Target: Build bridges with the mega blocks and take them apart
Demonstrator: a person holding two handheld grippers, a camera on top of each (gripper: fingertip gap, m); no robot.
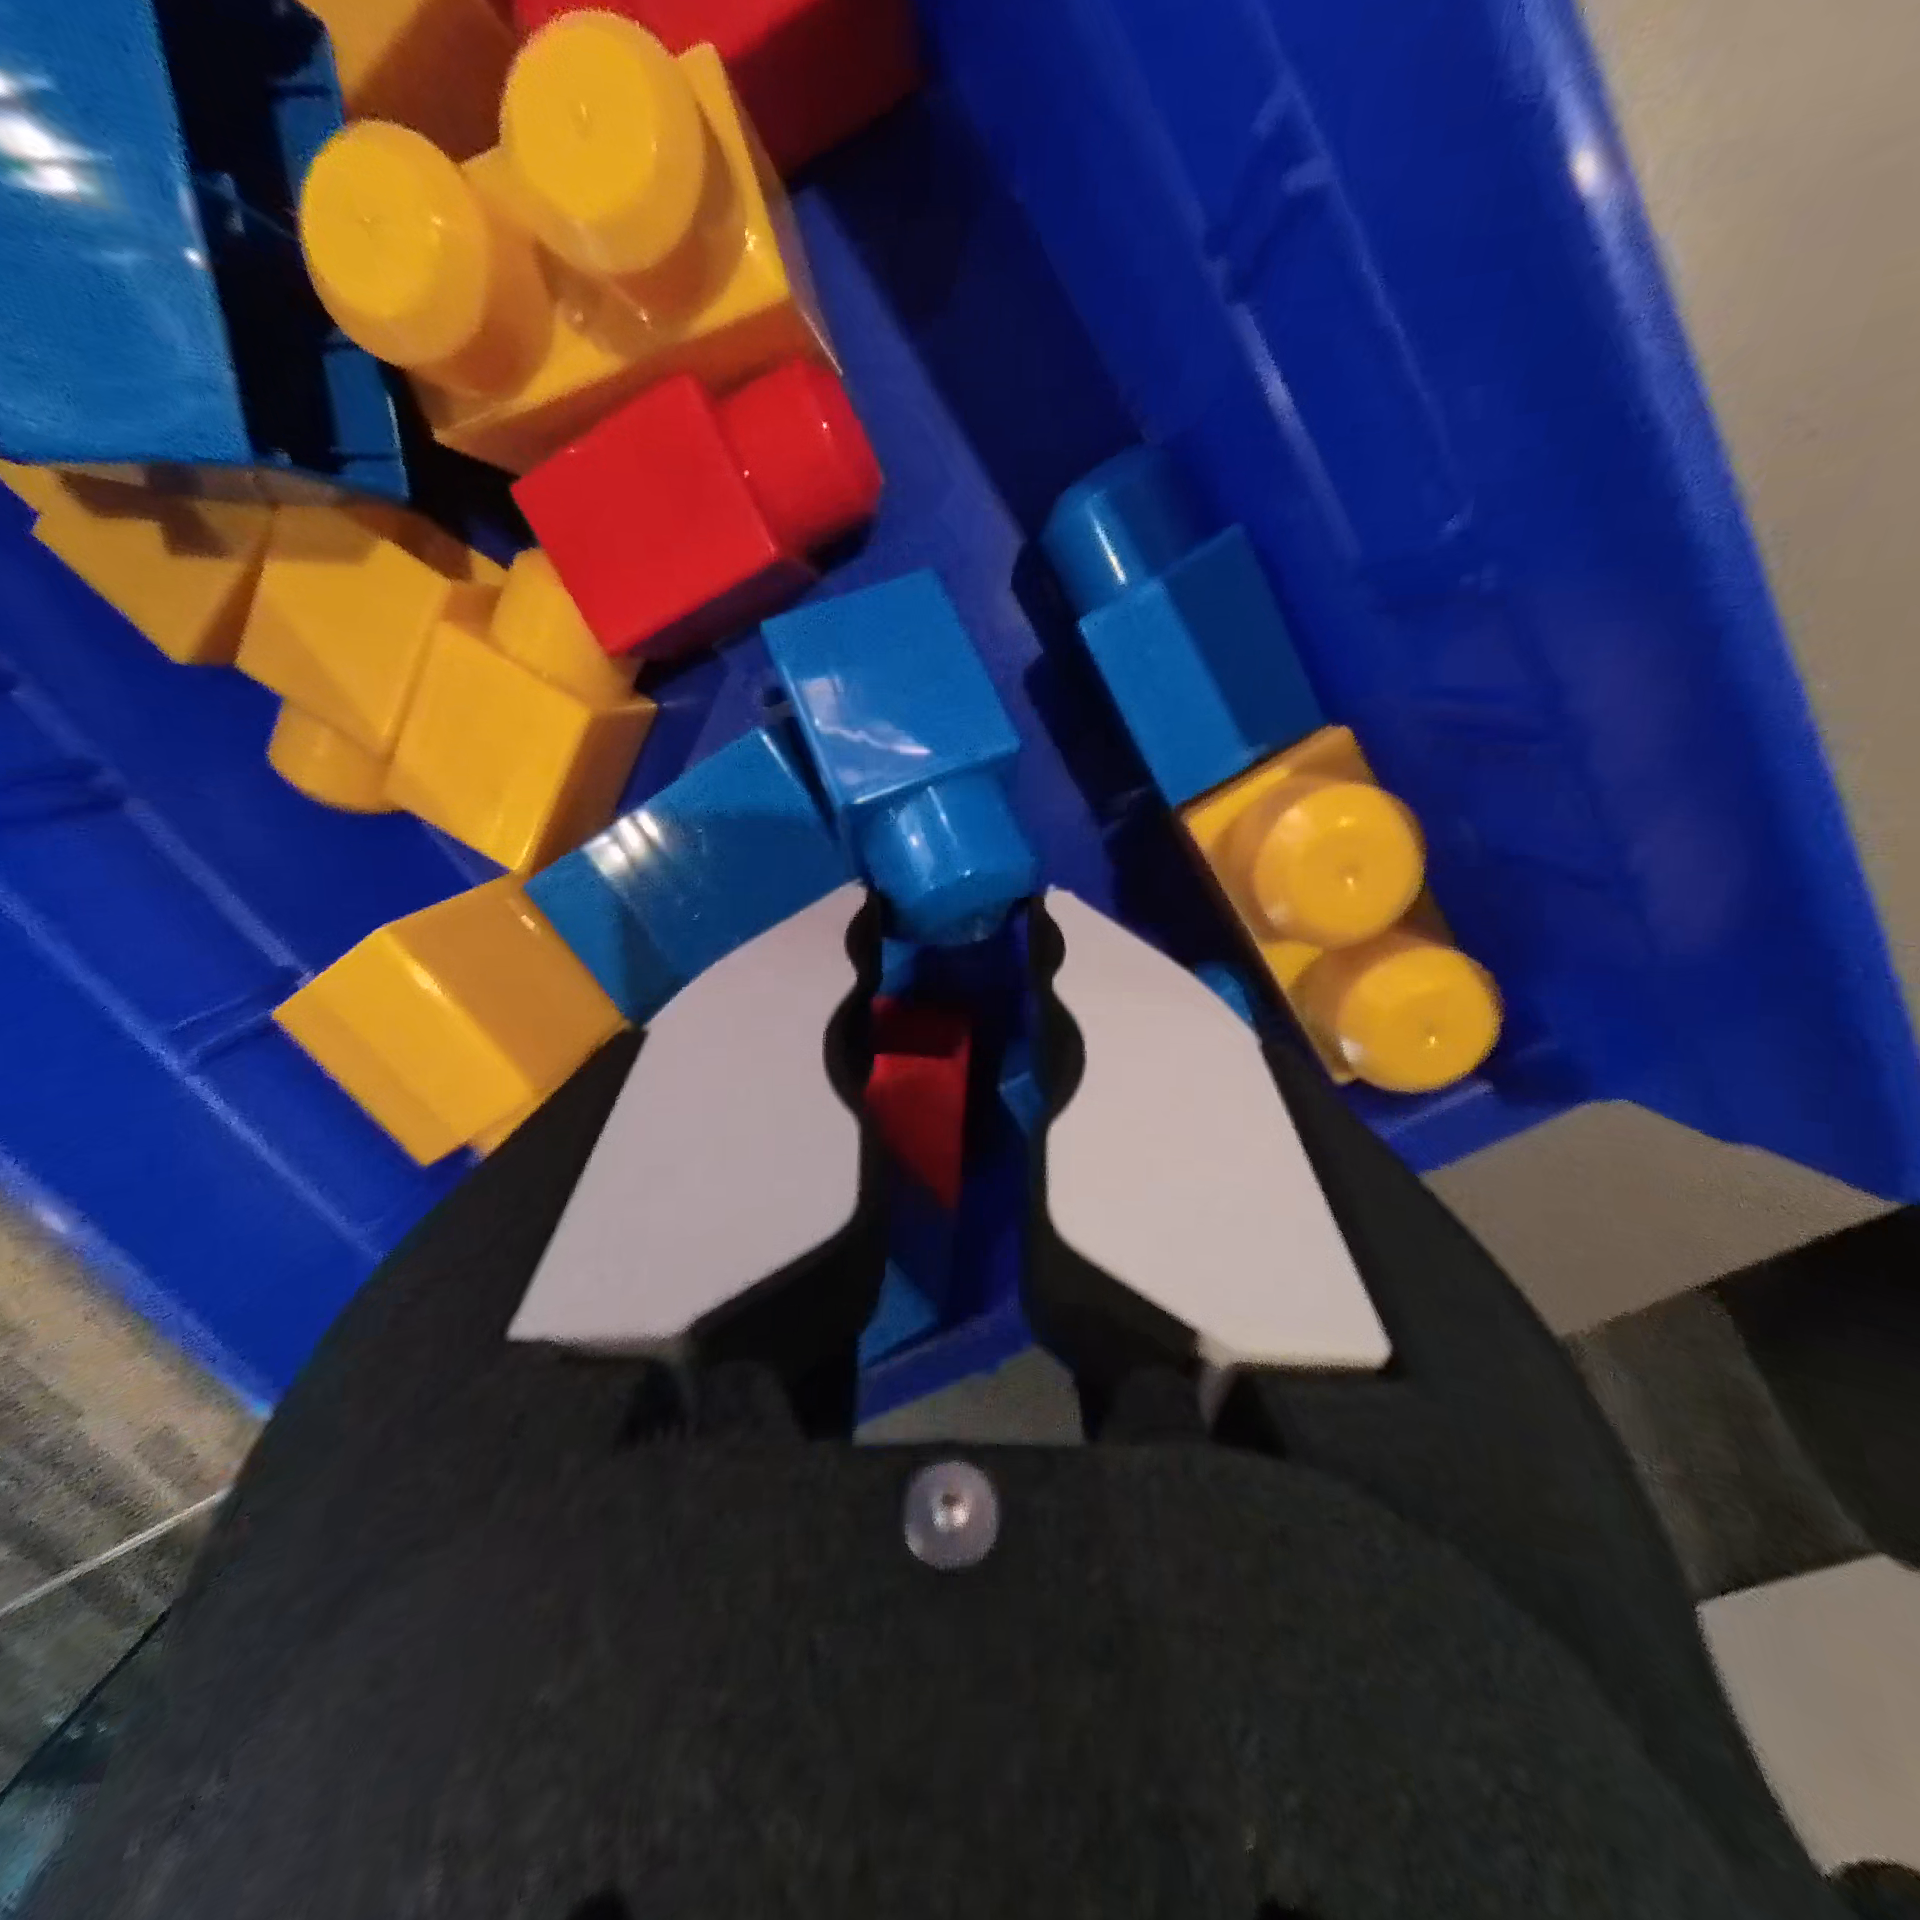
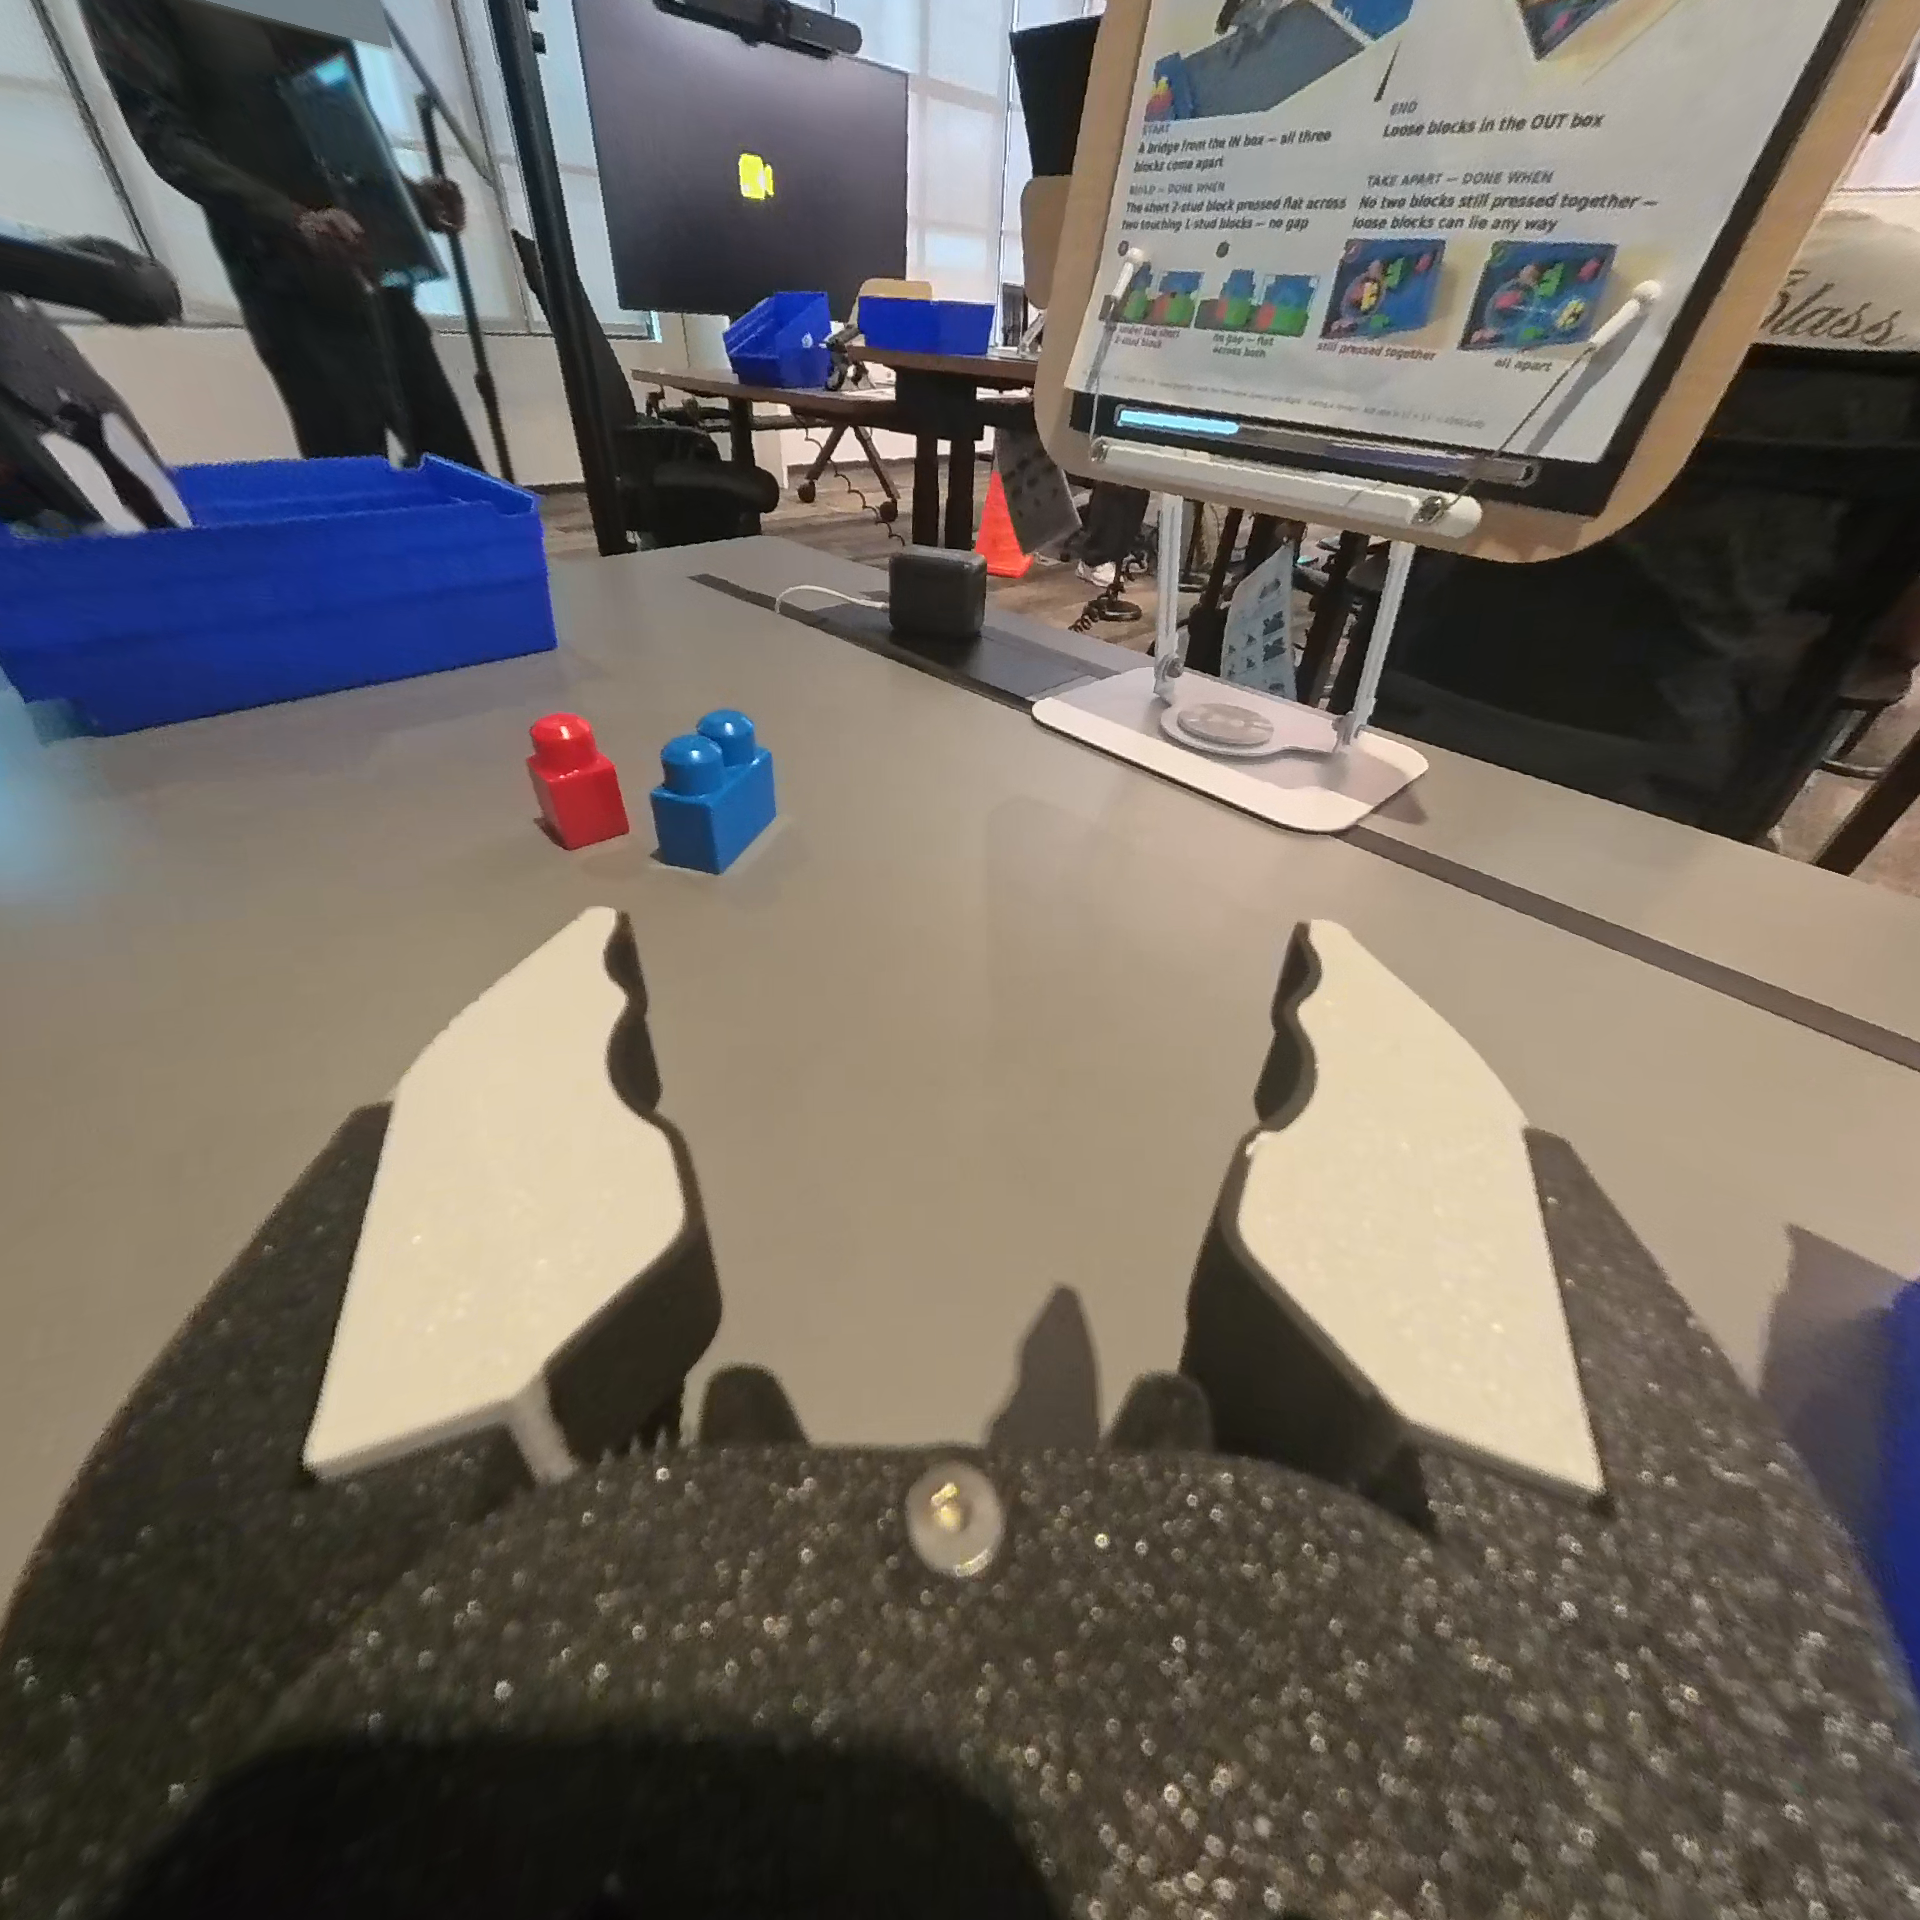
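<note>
Left wrist view is motion-blurred, so edges are soft. The left gripper (image 1: 951, 920) covers the bottom half of its own view and hides the near part of the blue bin (image 1: 1299, 343); through the slot between its fingers you only get a sliver of a red block (image 1: 920, 1081), cut off on both sides. The fingers are nearly together, pinching the stud of a blue one-stud block (image 1: 894, 717). That block's long axis runs straight away from the camera, stud end pointing back at the tips, and it sits inside the bin.

Just left of it, a blue curved piece (image 1: 686, 883) with a yellow block (image 1: 447, 1018) at its end. To the right, another blue one-stud block (image 1: 1164, 623) lies end to end with a yellow two-stud block (image 1: 1340, 914), studs aimed toward the camera. Farther in, a red one-stud block (image 1: 696, 499) on its side, then a big yellow two-stud block (image 1: 551, 260). Can't tell what the blurry blue stuff top left is.

Right wrist view: the right gripper (image 2: 956, 935) hangs over the grey table (image 2: 1039, 883) with its fingers spread wide, gripping and touching nothing. Ahead and left, a red one-stud block (image 2: 577, 779) and a blue two-stud block (image 2: 715, 795) stand upright, studs up, just beside each other with a small gap. Beyond them the blue bin (image 2: 312, 603) shows at the left edge, with the left gripper (image 2: 73, 457) reaching in, mostly cut off. A tablet on a stand (image 2: 1455, 260) is at the far right.
</note>
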